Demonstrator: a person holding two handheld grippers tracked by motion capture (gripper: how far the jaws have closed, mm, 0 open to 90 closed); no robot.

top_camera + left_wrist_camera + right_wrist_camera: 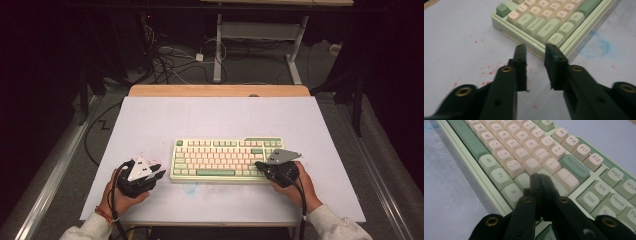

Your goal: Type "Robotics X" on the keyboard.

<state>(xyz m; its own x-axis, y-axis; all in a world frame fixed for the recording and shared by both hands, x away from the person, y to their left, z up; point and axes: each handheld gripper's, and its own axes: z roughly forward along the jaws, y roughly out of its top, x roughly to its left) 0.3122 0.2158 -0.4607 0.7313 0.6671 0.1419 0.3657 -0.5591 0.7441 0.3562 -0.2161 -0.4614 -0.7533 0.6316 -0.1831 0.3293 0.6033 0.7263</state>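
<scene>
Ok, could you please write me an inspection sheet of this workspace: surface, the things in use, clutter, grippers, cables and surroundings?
Surface: pale table top with red specks near the left gripper and a blue smear in front of the keyboard; wooden edge at the far side.
Job's things: green and cream keyboard, lying flat near the front.
Clutter: nothing seen.
Grippers: left gripper beside the keyboard's left end, jaws apart with a narrow gap, nothing between them; right gripper with jaws together, tips over the keys at the keyboard's right end.
Cables: one black cable trails from each gripper; tangled cables on the floor beyond.
Surroundings: dark room, white desk legs behind.
</scene>
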